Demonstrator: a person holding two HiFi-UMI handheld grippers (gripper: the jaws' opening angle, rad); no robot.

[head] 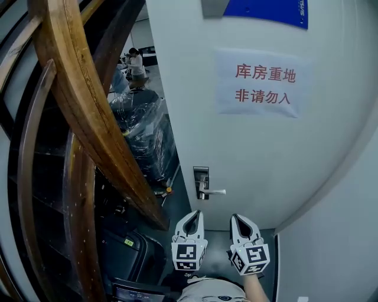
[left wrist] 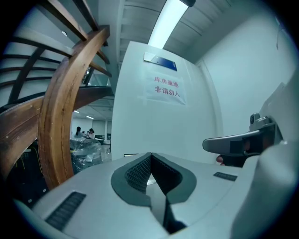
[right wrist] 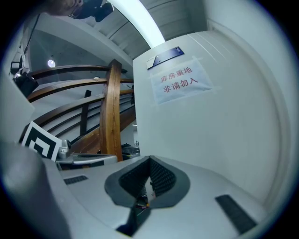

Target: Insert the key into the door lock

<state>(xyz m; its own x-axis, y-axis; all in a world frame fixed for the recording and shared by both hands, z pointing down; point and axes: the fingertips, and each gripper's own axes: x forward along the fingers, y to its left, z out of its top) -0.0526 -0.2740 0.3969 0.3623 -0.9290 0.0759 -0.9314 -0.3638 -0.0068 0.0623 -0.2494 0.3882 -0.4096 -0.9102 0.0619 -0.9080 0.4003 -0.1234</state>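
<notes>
Keep left tool and right tool, both pinched shut with no key seen between them, level and square to door lock ahead, well apart; approach slowly.

White door, red-lettered paper sign, brown wooden railing, blue plaque

**Clear ahead, tight at the sides**

Seen from the head, the left gripper and right gripper have open air at 12 o'clock up to the door, where only the lever handle juts out. At 9 to 11 o'clock the wooden stair rail slants near the left one; at 3 o'clock the side wall stands close.
</notes>
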